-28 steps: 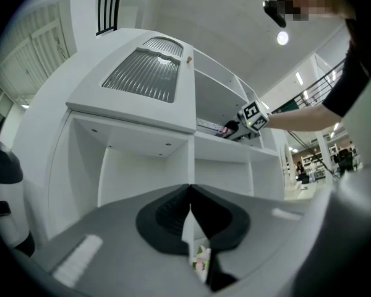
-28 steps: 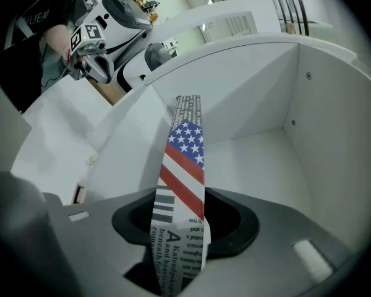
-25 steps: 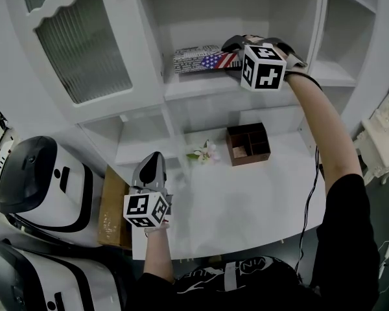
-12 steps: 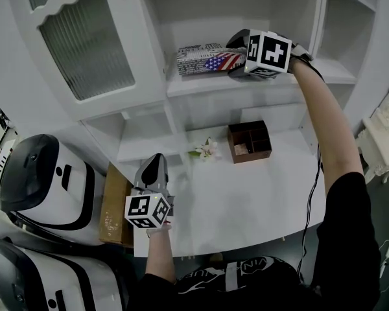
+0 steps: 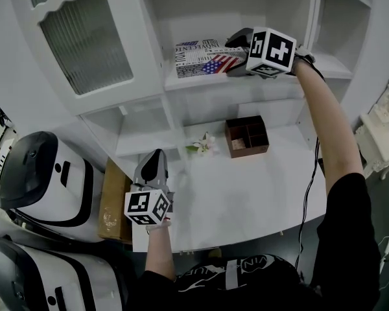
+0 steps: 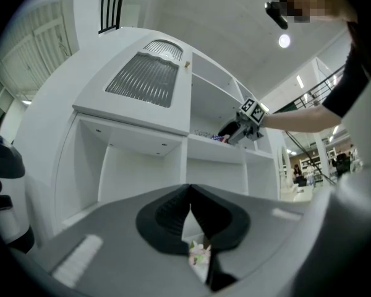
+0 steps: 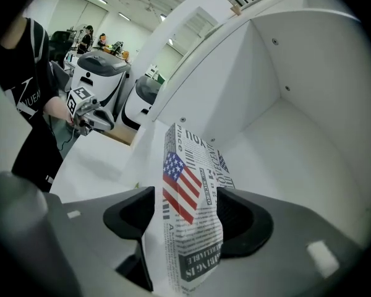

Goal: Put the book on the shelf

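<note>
**Book at the shelf, right gripper clamped on it**

The newsprint-patterned book with a flag on its cover (image 5: pixel 198 60) lay at the white cabinet shelf (image 5: pixel 181 83) at 12 o'clock. Its long axis ran toward 9 o'clock from the right gripper (image 5: pixel 236 58), which clamped its near end. The left gripper (image 5: pixel 152 166), closed and empty, hung far off at 7 o'clock.

Below the right gripper (image 5: pixel 235 56) a brown divided box (image 5: pixel 247 136) sits on the white desk (image 5: pixel 246 199), a small pink flower (image 5: pixel 201 144) near it, ahead of the left gripper (image 5: pixel 153 155), with a cardboard box (image 5: pixel 113 203) and white-and-black machines (image 5: pixel 35 180) to that gripper's left.
</note>
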